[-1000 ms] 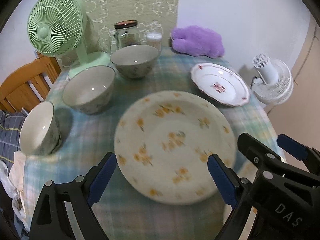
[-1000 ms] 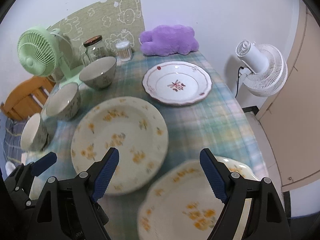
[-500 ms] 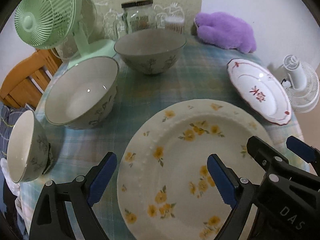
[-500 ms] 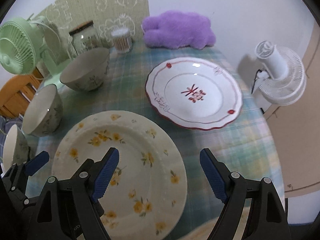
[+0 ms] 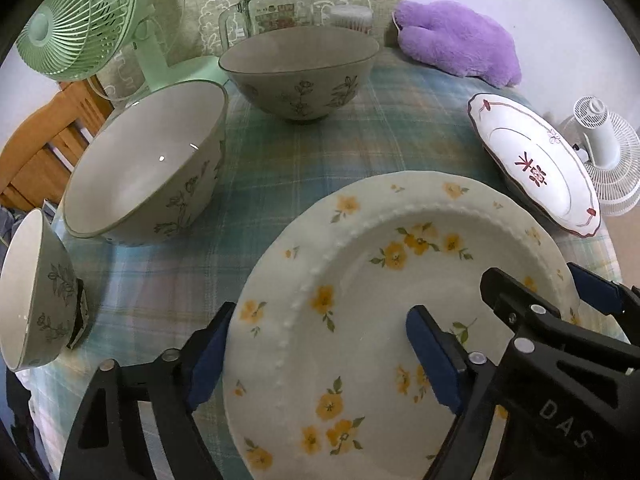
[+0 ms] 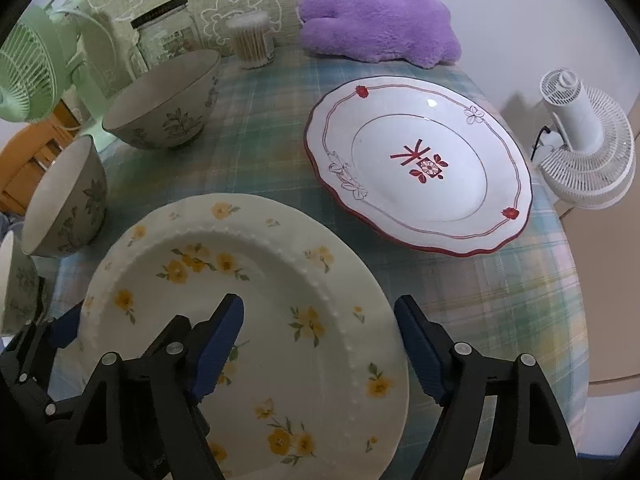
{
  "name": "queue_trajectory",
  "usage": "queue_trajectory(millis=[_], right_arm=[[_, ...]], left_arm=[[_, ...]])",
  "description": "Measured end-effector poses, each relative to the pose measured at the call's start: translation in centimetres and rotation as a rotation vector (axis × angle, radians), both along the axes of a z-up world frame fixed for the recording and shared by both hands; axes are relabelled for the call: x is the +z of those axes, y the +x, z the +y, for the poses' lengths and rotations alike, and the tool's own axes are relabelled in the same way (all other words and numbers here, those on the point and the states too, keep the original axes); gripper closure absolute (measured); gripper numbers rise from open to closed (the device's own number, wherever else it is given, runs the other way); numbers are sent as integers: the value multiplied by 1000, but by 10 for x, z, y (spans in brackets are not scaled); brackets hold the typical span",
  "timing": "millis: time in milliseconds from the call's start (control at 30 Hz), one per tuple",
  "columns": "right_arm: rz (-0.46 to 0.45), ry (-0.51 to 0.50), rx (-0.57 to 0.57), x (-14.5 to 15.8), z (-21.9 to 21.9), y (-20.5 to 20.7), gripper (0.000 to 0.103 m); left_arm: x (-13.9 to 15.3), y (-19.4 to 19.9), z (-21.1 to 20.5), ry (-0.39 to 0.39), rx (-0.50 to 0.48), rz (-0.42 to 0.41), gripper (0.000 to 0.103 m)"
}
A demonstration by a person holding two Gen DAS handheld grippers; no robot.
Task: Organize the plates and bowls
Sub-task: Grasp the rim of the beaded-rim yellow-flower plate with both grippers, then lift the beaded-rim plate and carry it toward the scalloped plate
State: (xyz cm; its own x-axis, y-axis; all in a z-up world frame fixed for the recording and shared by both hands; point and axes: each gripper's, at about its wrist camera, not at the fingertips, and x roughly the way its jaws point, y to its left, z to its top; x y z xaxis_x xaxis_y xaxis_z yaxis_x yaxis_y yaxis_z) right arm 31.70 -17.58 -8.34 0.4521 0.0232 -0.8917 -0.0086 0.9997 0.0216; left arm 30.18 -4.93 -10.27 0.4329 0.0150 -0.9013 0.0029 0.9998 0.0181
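Taking the left wrist view from left to right: at nine o'clock a small floral bowl sits at the edge of your surface, which wears a pale plaid cloth. Toward ten o'clock a larger floral bowl stands just beside it, and at twelve o'clock a third, grey-lined bowl stands in front of a glass jar. A green fan stands at eleven o'clock, a purple plush at one o'clock.

The yellow-flowered plate lies flat, filling the lower middle of the view. Your left tool straddles that plate's left rim: one blue pad is outside the edge, the other is over the plate's well. Its jaws have just been closing, yet they stand apart with the rim between them and no pad visibly pressing.

At three o'clock the red-trimmed plate lies near the surface's right edge, well apart from the bowls and near the flowered plate. A white fan stands beyond it, off the surface.

In the right wrist view, your right tool straddles the flowered plate's right rim in the same way, its jaws having just narrowed but apart, gripping nothing.
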Motion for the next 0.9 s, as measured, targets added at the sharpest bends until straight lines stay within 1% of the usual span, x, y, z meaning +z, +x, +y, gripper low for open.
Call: queue_trajectory(millis=[67, 100, 167, 300, 500, 700, 733, 900], right_arm=[[-1, -1, -6, 1, 0, -2, 24], [-2, 4, -12, 2, 1, -3, 25], [-5, 1, -33, 5, 4, -6, 27], [3, -25, -17, 7, 16, -16, 28], [9, -12, 1, 8, 34, -42, 30], [18, -7, 46, 7, 56, -70, 36], [15, -14, 59, 6, 59, -75, 39], [-10, -85, 114, 2, 71, -85, 40]], left_arm=[[1, -1, 4, -10, 15, 8, 23], [1, -1, 6, -11, 20, 9, 26], [3, -5, 9, -2, 16, 4, 28], [4, -15, 19, 16, 0, 10, 28], [5, -41, 43, 17, 12, 34, 28], [3, -69, 63, 19, 15, 46, 28], [3, -73, 64, 22, 14, 43, 28], [2, -85, 67, 13, 10, 16, 27]])
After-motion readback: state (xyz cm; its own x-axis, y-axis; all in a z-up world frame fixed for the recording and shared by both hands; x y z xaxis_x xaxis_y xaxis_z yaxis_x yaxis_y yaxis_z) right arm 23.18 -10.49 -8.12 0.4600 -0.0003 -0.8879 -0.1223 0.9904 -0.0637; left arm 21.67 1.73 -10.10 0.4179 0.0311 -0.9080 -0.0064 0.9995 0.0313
